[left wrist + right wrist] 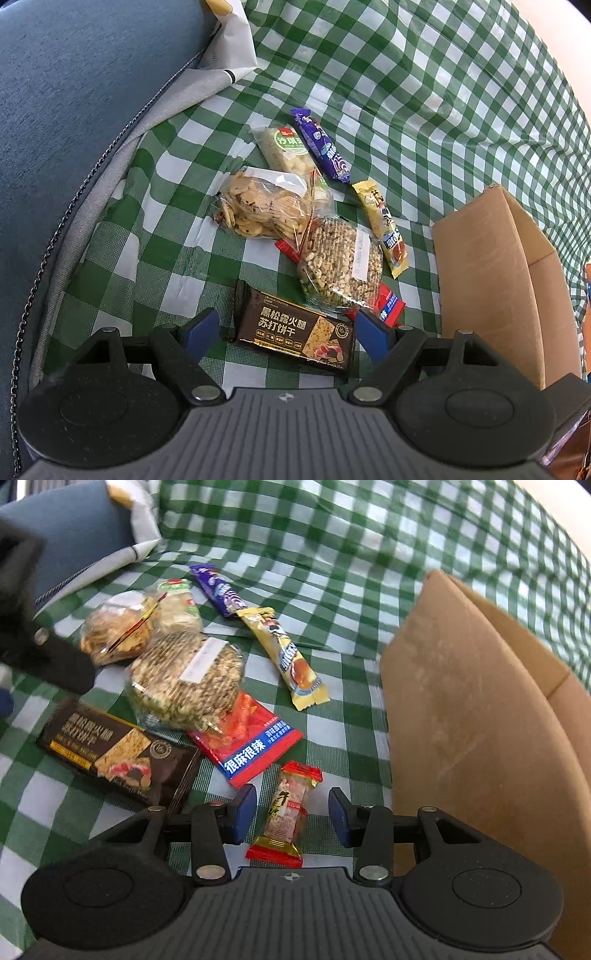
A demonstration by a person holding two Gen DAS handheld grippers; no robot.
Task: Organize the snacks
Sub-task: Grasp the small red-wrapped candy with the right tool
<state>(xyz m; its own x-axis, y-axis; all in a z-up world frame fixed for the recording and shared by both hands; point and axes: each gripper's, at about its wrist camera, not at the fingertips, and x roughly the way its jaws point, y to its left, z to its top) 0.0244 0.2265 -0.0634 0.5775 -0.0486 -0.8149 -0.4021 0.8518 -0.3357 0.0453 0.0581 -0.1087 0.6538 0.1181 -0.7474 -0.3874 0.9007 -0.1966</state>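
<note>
Snacks lie on a green checked cloth (406, 92). My left gripper (288, 332) is open, its blue fingers on either side of a dark cracker packet (295, 334), not touching it. Beyond lie a bag of round crackers (266, 206), a nut and seed bag (340, 266), a purple bar (321, 146) and a yellow bar (384, 225). My right gripper (291, 814) is open around a small red and gold candy (288, 816) lying on the cloth. A red and blue spicy snack packet (247, 738) lies just ahead of it.
An open cardboard box (480, 720) stands at the right, also in the left wrist view (491, 273). A blue cushion (74, 110) and a grey and white bag (229, 55) border the cloth at the left. The left gripper's arm (37, 646) shows at the right view's left edge.
</note>
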